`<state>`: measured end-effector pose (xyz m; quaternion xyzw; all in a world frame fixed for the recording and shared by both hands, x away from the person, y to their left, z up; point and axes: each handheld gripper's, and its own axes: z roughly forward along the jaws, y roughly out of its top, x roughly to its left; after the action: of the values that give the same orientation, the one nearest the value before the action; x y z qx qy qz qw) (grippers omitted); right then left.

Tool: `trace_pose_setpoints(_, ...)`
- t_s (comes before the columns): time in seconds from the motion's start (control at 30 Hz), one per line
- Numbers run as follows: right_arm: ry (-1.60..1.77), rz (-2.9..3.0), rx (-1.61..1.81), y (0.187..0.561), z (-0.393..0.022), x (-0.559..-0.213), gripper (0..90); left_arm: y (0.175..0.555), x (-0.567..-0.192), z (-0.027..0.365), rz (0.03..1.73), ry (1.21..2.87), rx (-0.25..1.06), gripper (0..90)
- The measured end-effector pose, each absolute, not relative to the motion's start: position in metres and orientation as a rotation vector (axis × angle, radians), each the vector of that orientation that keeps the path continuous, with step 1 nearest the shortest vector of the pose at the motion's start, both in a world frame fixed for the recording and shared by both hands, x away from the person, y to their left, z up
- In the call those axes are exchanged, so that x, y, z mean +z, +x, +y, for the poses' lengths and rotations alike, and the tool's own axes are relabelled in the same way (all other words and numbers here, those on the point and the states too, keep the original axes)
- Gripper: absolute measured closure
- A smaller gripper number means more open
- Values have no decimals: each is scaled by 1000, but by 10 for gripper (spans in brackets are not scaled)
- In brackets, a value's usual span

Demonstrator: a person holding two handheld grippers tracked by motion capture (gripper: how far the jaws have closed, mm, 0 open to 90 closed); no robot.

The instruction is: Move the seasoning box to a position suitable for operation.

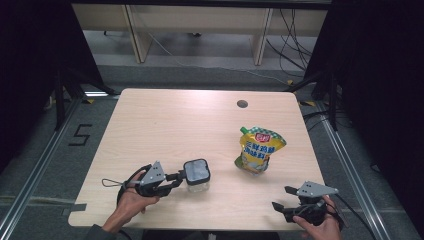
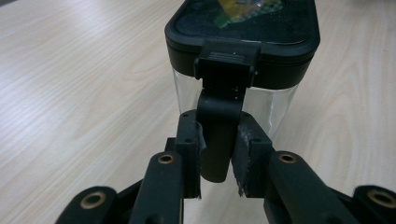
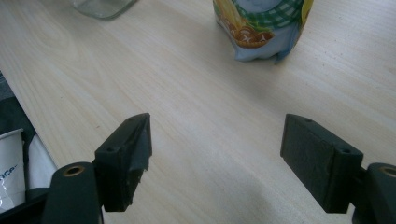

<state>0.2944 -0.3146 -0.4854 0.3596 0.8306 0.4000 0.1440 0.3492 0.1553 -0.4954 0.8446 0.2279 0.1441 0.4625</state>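
Note:
A clear container with a black lid stands on the wooden table near the front left. A black latch flap hangs down from the lid's side. My left gripper comes in level from the left and is shut on that flap, its pads pressing on both sides. A yellow and green seasoning pouch stands upright right of the middle. My right gripper rests open at the front right edge, its jaws wide apart with bare table between them, pointing toward the pouch.
A round cable hole sits near the table's far edge. The container's clear base is visible at the top left of the right gripper view. A white paper cup stands below the table's edge.

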Motion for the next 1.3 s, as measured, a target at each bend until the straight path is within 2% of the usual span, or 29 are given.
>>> trace_pose_setpoints(0.27,1062,2398,1161,293,-313,-486,260,347,-492,145,447,2087,353,733)
trace_pose_setpoints(0.6,1042,2405,1152,294,-313,-486,261,349,-494,145,448,2078,318,733)
trace_pose_setpoints(0.93,1027,2413,1150,293,-314,-486,262,355,-500,135,379,2088,279,733)
trace_pose_setpoints(1.3,1023,2416,1150,293,-314,-486,261,356,-500,135,382,2091,318,730)
